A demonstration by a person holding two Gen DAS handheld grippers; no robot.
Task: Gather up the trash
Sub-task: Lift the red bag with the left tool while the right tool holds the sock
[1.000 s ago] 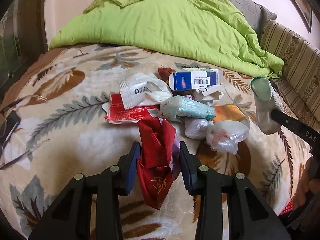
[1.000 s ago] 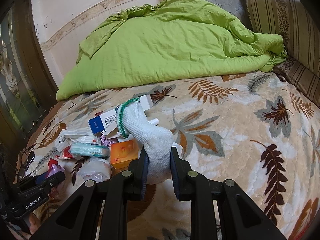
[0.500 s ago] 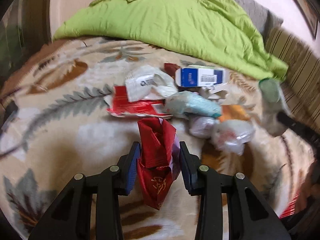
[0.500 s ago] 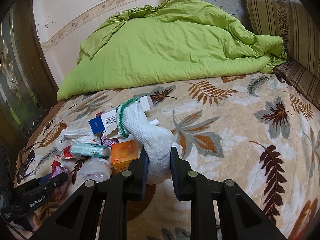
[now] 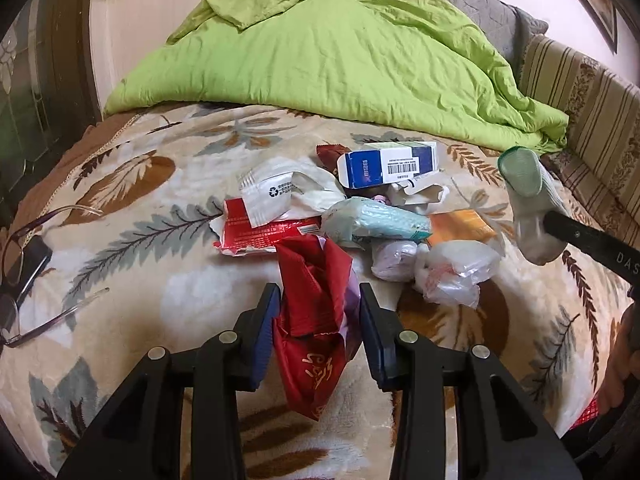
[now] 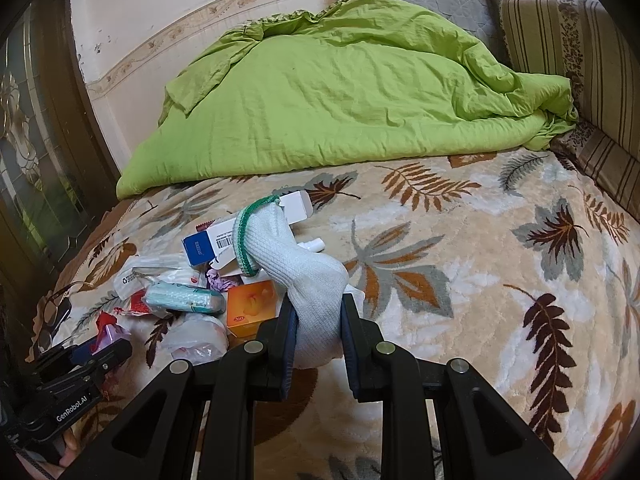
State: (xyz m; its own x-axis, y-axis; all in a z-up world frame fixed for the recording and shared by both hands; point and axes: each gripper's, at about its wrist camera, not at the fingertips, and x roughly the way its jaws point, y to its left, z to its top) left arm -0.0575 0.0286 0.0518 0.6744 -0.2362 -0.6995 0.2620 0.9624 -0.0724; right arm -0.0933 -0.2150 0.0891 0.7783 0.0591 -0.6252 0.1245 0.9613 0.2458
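- Holding a crumpled red wrapper (image 5: pixel 316 320) in my left tongs (image 5: pixel 320 336): the two pads pinch it from both sides and its lower end hangs free above the bed (image 5: pixel 132 288).
- My right tongs (image 6: pixel 318 340) are clamped on a white sock with a green cuff (image 6: pixel 296 260), lifted clear of the blanket, cuff end pointing away from me.
- Between the two tongs sits the rest of the trash on the bed: a blue-and-white box (image 5: pixel 386 162), a white recycling-marked pouch (image 5: pixel 276 196), a flat red packet (image 5: pixel 268 234), a pale teal pack (image 5: pixel 376 224), an orange box (image 6: pixel 252 306) and a knotted clear bag (image 5: pixel 452 274).
- I judge this the carry step: both picks are made, neither is dropped off.
- No bin or bag shows in either view, so next I need to find one, then part the tongs over it.
- Glasses (image 5: pixel 24 264) lie at the bed's left edge; I leave those.
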